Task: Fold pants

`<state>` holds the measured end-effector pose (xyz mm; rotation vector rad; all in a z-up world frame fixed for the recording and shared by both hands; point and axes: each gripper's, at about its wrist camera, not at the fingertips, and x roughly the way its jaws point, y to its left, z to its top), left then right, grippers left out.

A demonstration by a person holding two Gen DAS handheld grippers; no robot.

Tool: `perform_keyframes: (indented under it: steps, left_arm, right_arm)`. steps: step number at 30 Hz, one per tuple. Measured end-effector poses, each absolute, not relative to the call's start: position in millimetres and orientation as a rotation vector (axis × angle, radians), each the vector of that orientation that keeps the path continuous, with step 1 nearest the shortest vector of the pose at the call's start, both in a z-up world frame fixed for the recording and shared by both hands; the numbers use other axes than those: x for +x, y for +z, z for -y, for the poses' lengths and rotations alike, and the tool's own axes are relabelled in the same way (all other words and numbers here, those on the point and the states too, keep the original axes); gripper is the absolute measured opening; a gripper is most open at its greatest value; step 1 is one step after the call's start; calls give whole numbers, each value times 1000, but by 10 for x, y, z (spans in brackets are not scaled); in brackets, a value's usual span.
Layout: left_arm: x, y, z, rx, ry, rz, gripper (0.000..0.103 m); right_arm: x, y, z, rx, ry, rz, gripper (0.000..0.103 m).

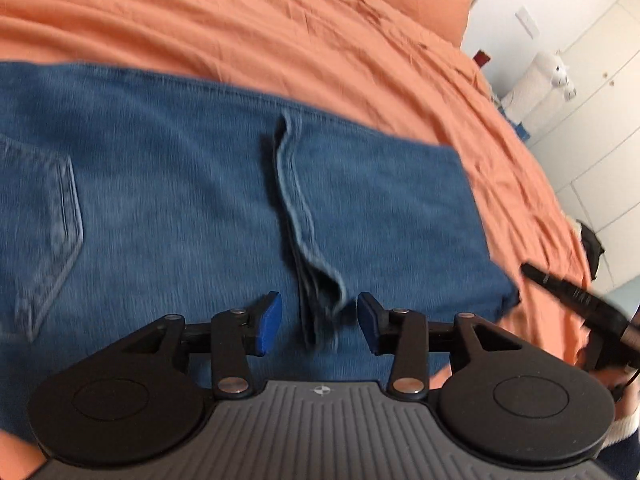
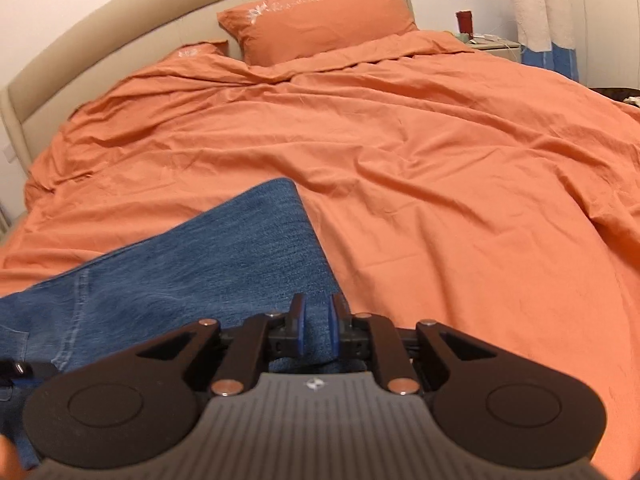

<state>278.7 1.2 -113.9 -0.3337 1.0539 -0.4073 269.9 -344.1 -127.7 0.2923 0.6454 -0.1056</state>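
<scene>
Blue denim pants (image 1: 180,200) lie folded flat on the orange bed cover (image 1: 240,32). Their hem (image 1: 308,240) rests across the top layer, and a back pocket (image 1: 52,220) shows at the left. My left gripper (image 1: 320,304) hovers open over the hem's near end, its blue pads clear of the cloth. My right gripper (image 2: 318,312) sits at the near right corner of the pants (image 2: 240,248). Its jaws are almost closed, with denim showing in the narrow slit, and I cannot tell whether the pads press on it. In the left wrist view, the right gripper (image 1: 560,292) is at that corner.
Wrinkled orange bedding (image 2: 440,180) stretches beyond and right of the pants. An orange pillow (image 2: 320,20) leans on the beige headboard (image 2: 120,20). At the far right stand a nightstand (image 2: 492,44) and white plush toys (image 2: 540,0).
</scene>
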Motion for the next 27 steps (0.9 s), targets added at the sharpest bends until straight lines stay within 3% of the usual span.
perform_keyframes:
  steps: [2, 3, 4, 9, 13, 17, 22, 25, 27]
  left_arm:
    - [2771, -1183, 30, -329, -401, -1047, 39]
    - [2776, -1200, 35, -342, -411, -1052, 18]
    - [2775, -1211, 31, -352, -421, -1059, 14]
    - [2688, -1088, -10, -331, -437, -1024, 8]
    - [2707, -1060, 24, -342, -439, -1023, 7]
    - [2717, -1025, -20, -378, -442, -1017, 7]
    - [2738, -1090, -9, -355, -442, -1048, 7]
    - [2789, -1195, 37, -322, -431, -1081, 7]
    - [2815, -1248, 63, -301, -427, -1095, 7]
  right_arm:
    - [2682, -1269, 3437, 276, -97, -627, 9]
    - [2681, -1284, 3428, 263, -93, -628, 9]
    - [2695, -1312, 3418, 253, -87, -640, 9]
    - [2709, -1447, 3428, 223, -100, -734, 8]
    - [2517, -1362, 3548, 243, -119, -692, 9]
    - [2362, -1320, 3428, 81, -99, -669, 19]
    - [2420, -1415, 3092, -139, -56, -672, 18]
    - [2441, -1327, 3109, -80, -33, -595, 14]
    - [2546, -1381, 3110, -101, -54, -614, 3]
